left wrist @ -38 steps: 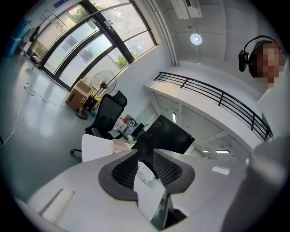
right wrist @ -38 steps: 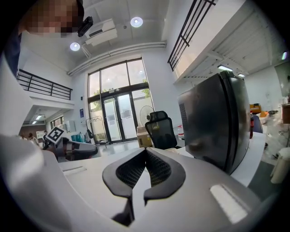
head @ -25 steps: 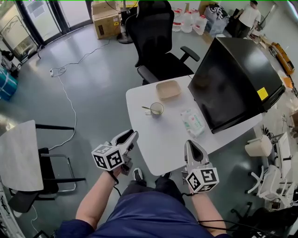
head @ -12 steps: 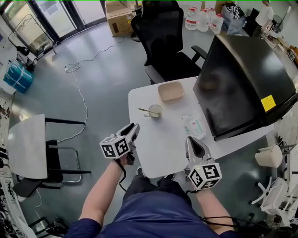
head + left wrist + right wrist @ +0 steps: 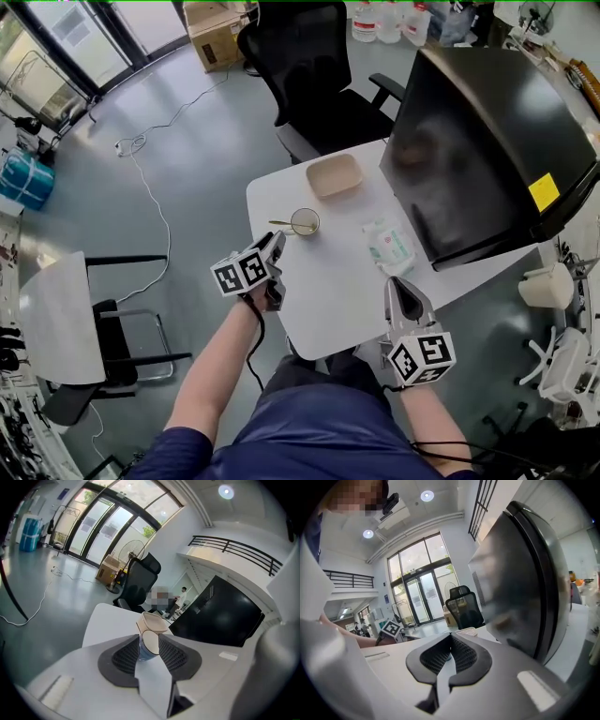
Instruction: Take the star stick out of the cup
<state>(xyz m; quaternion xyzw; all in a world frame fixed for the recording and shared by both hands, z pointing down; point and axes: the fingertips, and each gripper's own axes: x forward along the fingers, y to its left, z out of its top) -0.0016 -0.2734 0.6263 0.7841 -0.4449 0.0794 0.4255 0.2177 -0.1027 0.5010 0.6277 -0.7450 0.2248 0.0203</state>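
Left tool open and near the cup, right tool closed and empty

On the white counter (image 5: 328, 291) stands the cup (image 5: 305, 221), and the star stick (image 5: 278, 223) is in it, leaning out over the rim toward the left edge of the counter. The left tool (image 5: 275, 246) hovers at that edge, near the cup but not touching it; its jaws are apart, with the cup in line between them farther ahead. The right tool (image 5: 394, 284) is over the near edge of the counter, well apart from the cup, its jaws together on nothing. A beige tray (image 5: 335, 175) lies just behind the cup.
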